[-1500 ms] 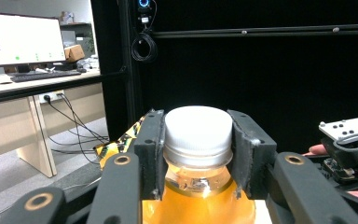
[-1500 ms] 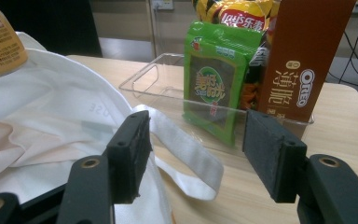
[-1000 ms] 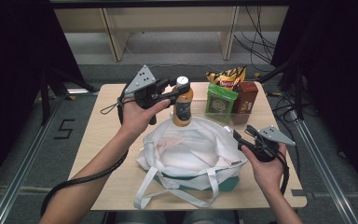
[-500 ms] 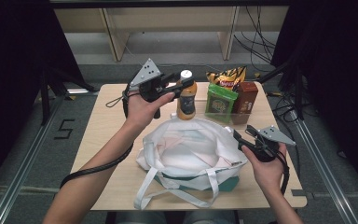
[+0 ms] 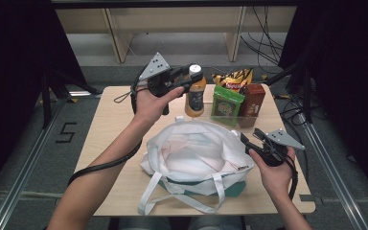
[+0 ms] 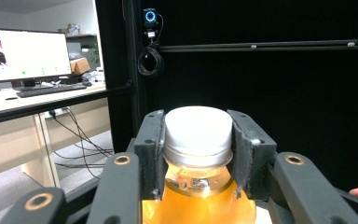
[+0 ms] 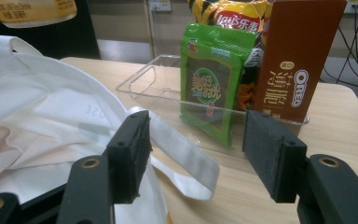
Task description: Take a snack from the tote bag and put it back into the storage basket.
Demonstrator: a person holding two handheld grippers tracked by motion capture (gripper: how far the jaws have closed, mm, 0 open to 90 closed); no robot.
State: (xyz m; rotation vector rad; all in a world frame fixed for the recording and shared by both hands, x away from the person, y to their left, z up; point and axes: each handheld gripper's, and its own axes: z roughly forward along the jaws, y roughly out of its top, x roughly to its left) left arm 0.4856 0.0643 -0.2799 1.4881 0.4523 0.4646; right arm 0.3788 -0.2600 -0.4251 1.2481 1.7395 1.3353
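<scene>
lifted higher, left tool pinches the juice bottle; right tool rests spread.

Black curtains flank a grey floor; a lit monitor stands on a desk behind.
</scene>
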